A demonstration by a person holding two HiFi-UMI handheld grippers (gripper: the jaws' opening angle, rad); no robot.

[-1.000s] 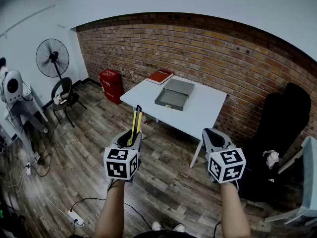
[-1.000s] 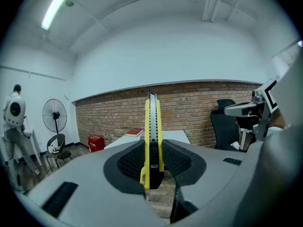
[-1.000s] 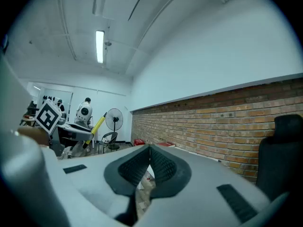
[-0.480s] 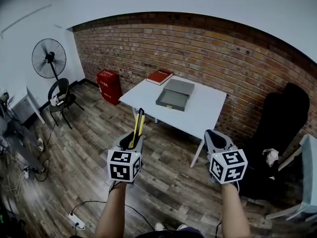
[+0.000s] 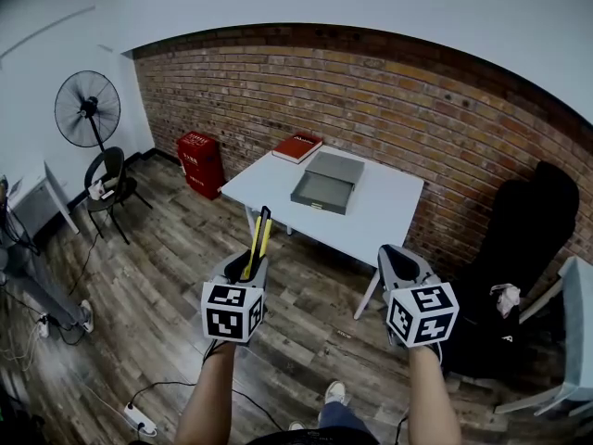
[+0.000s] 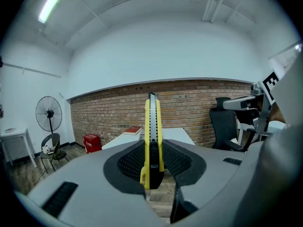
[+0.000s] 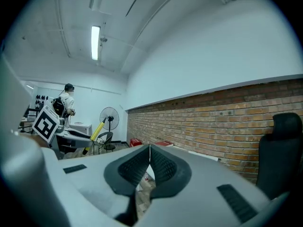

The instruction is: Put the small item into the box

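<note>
Left gripper (image 5: 246, 269) clamps a yellow knife (image 5: 257, 239) upright; right gripper (image 5: 398, 256) closed, empty. Grey box (image 5: 326, 180) lies far ahead on the table (image 5: 382, 213): the tall knife could tip or slip in transit.

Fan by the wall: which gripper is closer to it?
Left. The left gripper, holding a yellow knife, is on the same side as the fan; the right gripper is farther over, toward the black chair.

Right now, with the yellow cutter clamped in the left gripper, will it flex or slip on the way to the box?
Probably stiff: the yellow cutter stands straight out of the left gripper, no sag. It may pivot, since the pads hold only its lower end. Likely light; its body is slim.
</note>
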